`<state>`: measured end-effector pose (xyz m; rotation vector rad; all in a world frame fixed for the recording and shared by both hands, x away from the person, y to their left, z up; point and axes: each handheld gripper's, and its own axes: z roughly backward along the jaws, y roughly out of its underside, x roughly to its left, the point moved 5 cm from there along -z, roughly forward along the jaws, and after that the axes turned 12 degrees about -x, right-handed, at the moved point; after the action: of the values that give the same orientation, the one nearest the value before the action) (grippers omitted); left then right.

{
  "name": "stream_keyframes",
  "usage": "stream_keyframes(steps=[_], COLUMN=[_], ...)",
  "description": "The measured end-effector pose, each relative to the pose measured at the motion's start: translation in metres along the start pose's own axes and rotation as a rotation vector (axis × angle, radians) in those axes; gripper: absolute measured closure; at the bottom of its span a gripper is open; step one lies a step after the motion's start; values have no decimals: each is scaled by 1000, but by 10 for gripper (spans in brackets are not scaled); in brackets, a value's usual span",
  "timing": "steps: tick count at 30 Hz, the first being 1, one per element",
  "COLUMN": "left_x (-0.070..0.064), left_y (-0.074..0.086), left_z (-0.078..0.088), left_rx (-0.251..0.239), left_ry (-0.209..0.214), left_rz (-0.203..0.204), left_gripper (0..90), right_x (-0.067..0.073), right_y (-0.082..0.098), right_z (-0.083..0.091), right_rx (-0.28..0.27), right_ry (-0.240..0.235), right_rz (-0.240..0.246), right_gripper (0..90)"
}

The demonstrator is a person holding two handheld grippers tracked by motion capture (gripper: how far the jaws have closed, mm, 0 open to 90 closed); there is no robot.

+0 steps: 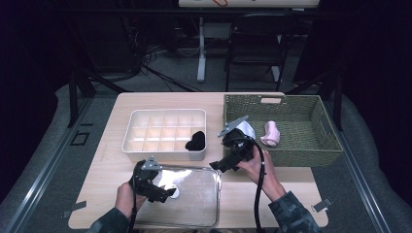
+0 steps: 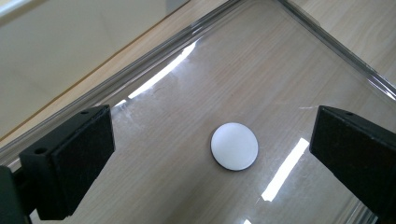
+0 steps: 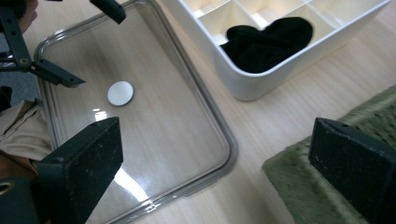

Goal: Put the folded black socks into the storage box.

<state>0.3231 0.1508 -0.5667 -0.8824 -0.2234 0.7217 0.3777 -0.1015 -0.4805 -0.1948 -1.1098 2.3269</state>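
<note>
- A clear lid (image 1: pixel 192 196) is lying flat on the near part of the wooden surface (image 1: pixel 107 170), and a small white disc (image 2: pixel 234 146) is seen at its left part, on or under the clear plastic; which cannot be told.
- The left tongs (image 1: pixel 165 193) are being held just above the lid's left part, with the jaws spread wide to either side of the disc and nothing gripped between them.
- The right tongs (image 1: pixel 218 166) are being held above the lid's far right corner, near the front edge of the basket; the jaws are wide apart and nothing is being held.
- A white divided box (image 1: pixel 165 133) is sitting just beyond the lid, and a black cloth bundle (image 3: pixel 266 42) is resting in its near right compartment.
- A green woven basket (image 1: pixel 316 141) is standing to the right of the box, with a pink item (image 1: pixel 271 133) and a white item (image 1: pixel 248 128) lying inside.
</note>
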Motion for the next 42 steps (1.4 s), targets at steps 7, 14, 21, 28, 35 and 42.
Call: stream_keyframes(steps=[7,14,21,28,35,42], left_x=[1,4,6,6,6,7], left_y=[-1,0,-1,-1,-1,-1], left_z=[0,2,2,2,0,0], left_rx=[6,-1,-1,1,21,18], left_ry=[-3,-9,-15,-13,-18,-20], left_rz=[-1,14,17,17,9,11], left_gripper=[0,0,0,0,0,1], right_x=[-23,-43,-71,-97,-119,-139], right_y=[-1,-1,2,9,12,10], right_z=[6,14,23,28,23,4], right_rx=[-6,-17,-13,3,32,44], right_ry=[36,75,111,141,153,188], right_rz=[-40,-76,-124,-207,-267,-339], right_gripper=[27,27,28,52,43,54])
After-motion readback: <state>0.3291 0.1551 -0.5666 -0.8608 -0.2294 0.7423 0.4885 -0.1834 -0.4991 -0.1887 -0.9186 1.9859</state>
